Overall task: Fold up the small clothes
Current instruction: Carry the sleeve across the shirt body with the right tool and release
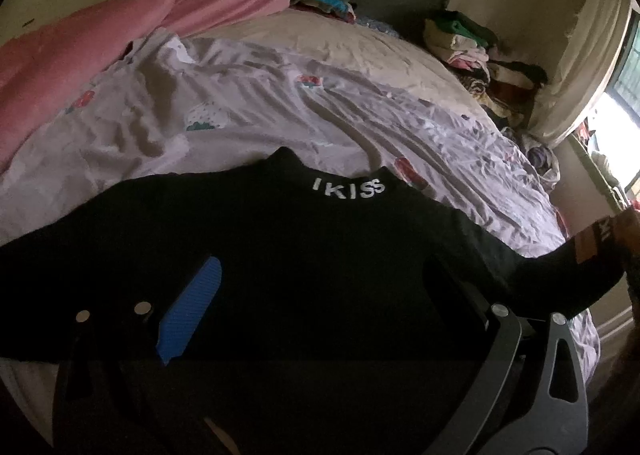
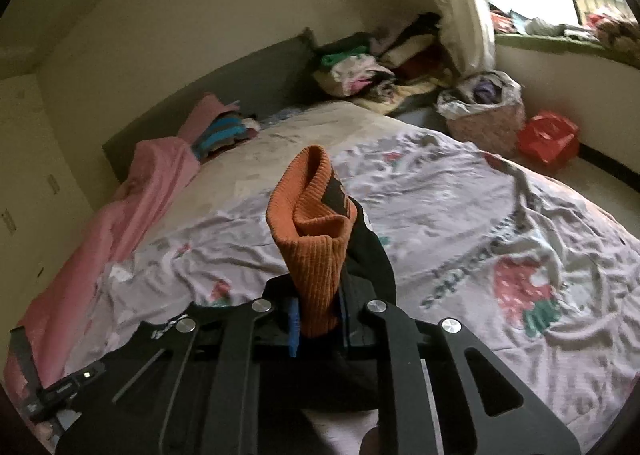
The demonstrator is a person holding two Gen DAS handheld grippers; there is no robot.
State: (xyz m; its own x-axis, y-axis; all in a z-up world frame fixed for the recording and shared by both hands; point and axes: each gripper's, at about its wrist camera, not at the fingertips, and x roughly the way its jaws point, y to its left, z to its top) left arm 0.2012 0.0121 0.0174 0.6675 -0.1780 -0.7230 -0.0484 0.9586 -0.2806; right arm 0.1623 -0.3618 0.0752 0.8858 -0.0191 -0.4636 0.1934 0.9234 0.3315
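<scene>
Pinching ribbed orange sleeve cuff (image 2: pixel 310 239) with our right gripper (image 2: pixel 318 319), blue pads clamped tight on it, cuff sticking up above strawberry-print lilac bedsheet (image 2: pixel 460 215). Black knit sweater with white collar lettering (image 1: pixel 280 255) lying spread flat on bed. We are hovering left gripper (image 1: pixel 320 295) over sweater, jaws standing wide apart, gripping nothing.

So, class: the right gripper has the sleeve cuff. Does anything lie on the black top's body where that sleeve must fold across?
Nothing visible lies on the black top. The right gripper grips the orange cuff; the open left gripper hovers above the chest.
</scene>
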